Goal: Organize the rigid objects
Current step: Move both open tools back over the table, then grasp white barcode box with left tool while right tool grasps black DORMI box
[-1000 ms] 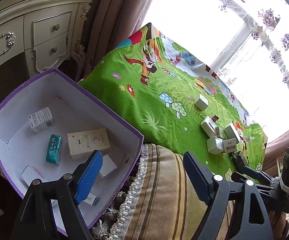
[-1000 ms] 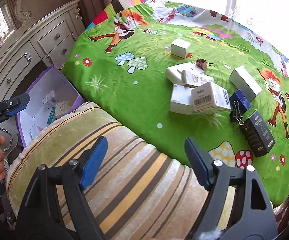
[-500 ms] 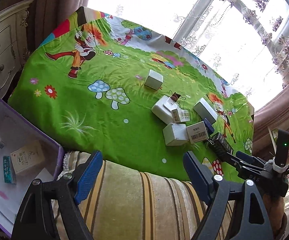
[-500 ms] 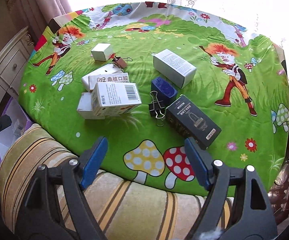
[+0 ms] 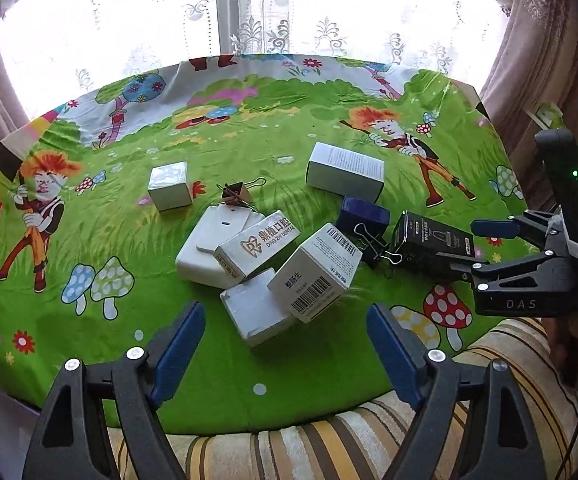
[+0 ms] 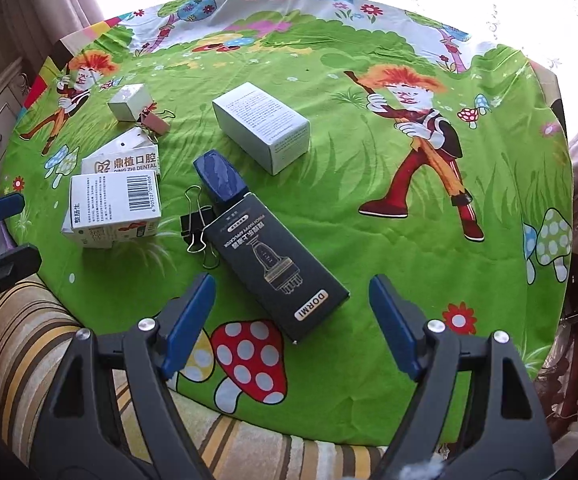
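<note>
Both of your claws are wide apart and hold nothing. Your left gripper (image 5: 285, 350) hangs over the near edge of the green cloth (image 5: 137, 240), right in front of the heap of white boxes. The barcode box (image 5: 315, 272) leans on a flat white box (image 5: 255, 314), with the dental box (image 5: 259, 246) just beside it. Your right gripper (image 6: 291, 322) points at the long black box (image 6: 275, 264), which touches a black clip (image 6: 197, 226) and a blue case (image 6: 221, 180).

Be careful here. If you pinch the barcode box by a corner, it may tip and push the boxes under it. The black box could drag the clip along (its wire arms lie right against it). Nothing sits in a bin that you can see now, so all the boxes are left to sort.
</note>
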A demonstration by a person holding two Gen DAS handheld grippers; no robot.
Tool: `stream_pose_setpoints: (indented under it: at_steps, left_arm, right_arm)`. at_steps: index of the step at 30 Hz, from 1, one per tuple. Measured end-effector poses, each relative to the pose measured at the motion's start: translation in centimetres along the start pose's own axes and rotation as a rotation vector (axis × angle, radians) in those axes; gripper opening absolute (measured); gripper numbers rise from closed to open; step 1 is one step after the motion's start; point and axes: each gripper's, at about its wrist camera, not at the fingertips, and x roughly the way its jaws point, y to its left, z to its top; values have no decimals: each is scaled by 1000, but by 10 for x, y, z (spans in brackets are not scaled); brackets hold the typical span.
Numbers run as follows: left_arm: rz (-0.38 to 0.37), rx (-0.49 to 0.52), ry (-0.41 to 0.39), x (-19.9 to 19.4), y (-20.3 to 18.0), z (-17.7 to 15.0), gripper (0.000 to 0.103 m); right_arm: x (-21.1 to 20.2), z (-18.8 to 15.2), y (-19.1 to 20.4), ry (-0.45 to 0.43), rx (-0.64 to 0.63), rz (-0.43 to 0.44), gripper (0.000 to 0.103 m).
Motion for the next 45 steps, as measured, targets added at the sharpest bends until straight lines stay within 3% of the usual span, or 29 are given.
stream_pose_setpoints:
  at_steps: [4, 10, 11, 13, 17, 27, 30, 41, 45]
  left_arm:
    - [49, 119, 26, 21, -16, 8, 84]
    - [55, 159, 24, 37, -24, 15, 83]
    - [52, 154, 14, 36, -23, 15, 80]
    - [30, 146, 10, 36, -23, 15, 52]
    - [-12, 124, -8, 32, -21, 10, 47]
    - [-103, 67, -47, 10, -22, -5, 45]
    - [-111, 34, -59, 1, -17, -8, 20]
    - [-164, -75, -39, -14, -8, -26, 24]
    - [-165, -137, -40, -20, 1, -35, 61]
  right_arm:
    - [11, 3, 5, 18, -30, 16, 82]
    - [21, 6, 8, 22, -48, 25, 81]
    - [23, 5, 8, 24, -48, 29, 80]
    - [26, 3, 8, 30, -48, 35, 71]
    - [28, -4, 9, 27, -47, 58, 44]
    - [23, -12, 14, 7, -73, 52, 43]
    - [19, -13, 14, 0, -69, 39, 43]
    - [-6, -28, 22, -29, -86, 16, 43]
    - [-19, -33, 24, -48, -71, 20, 43]
